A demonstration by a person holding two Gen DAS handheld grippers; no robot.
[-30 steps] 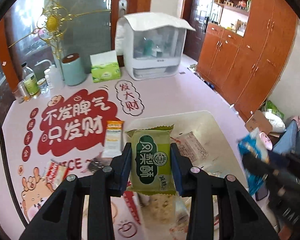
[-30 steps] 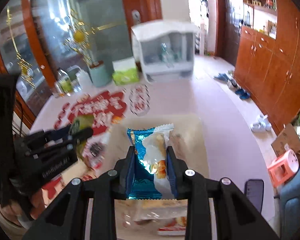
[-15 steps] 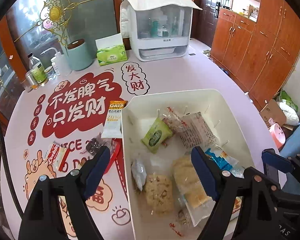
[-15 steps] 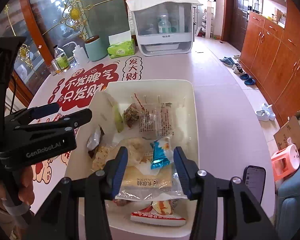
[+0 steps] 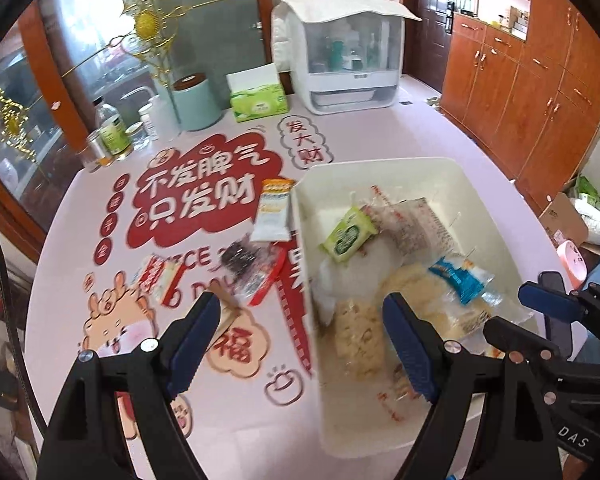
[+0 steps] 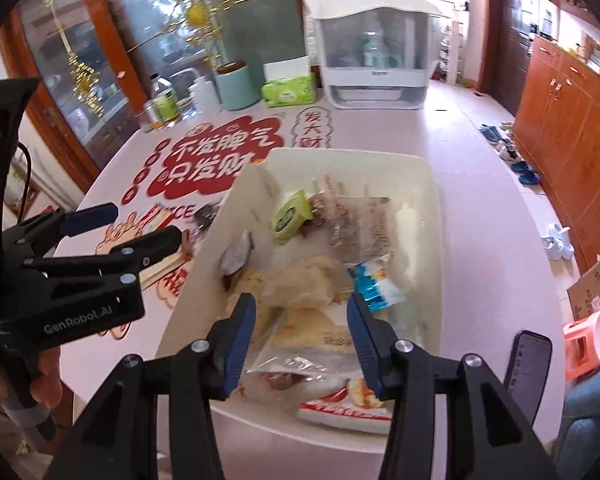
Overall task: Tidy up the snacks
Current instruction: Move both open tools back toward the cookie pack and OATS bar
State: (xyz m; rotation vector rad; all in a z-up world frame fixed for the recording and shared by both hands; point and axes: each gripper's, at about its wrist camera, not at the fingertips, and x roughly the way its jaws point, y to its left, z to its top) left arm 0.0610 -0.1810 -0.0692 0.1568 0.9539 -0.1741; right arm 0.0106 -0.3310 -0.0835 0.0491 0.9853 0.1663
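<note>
Snacks [image 5: 271, 212] beside the bin [image 5: 384, 164] look light, crinkly and slippery, so pinch yours flat across the sealed edge. Your left gripper [image 5: 300, 344] and right gripper [image 6: 302, 334] both stand apart, empty.

Back of the counter [image 5: 380, 136]
A white dish cabinet [image 5: 342, 68] stood beside a green tissue box [image 5: 259, 101] and teal canister [image 5: 194, 102].
</note>
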